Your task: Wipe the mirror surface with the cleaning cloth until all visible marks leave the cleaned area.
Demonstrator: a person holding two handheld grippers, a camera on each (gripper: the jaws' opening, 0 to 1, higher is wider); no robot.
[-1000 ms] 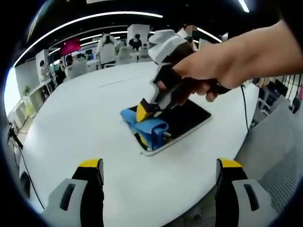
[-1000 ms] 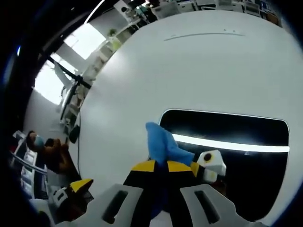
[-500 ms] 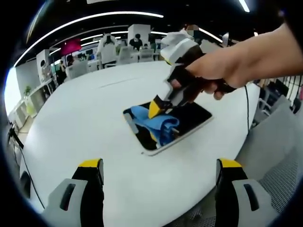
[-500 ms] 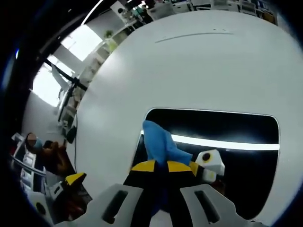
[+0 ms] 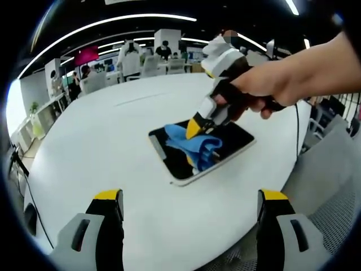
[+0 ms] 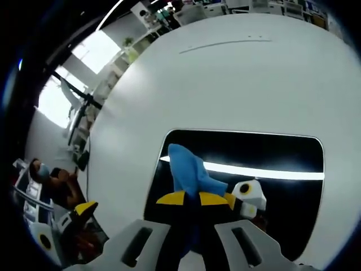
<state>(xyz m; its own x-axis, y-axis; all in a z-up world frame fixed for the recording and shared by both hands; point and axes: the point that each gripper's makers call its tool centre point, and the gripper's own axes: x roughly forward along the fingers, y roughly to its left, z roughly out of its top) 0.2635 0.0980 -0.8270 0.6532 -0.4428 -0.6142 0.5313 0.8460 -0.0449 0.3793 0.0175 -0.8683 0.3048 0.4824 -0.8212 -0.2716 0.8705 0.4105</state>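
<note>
Two jaws of the right gripper [image 6: 189, 199] are pinching the blue cleaning cloth [image 6: 188, 173] and pressing it onto the mirror [image 6: 282, 152], which is lying flat on the white table [image 5: 101, 147]. In the left gripper view, the cloth [image 5: 197, 145] is sitting toward 12 o'clock from the left gripper [image 5: 190, 197], whose jaws are gaping wide with nothing between them, well apart from the mirror.

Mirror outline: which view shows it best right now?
The left gripper view: the whole mirror lies on the white table, with the cloth across its middle. The right gripper view cuts off its near edge behind the right gripper.
</note>
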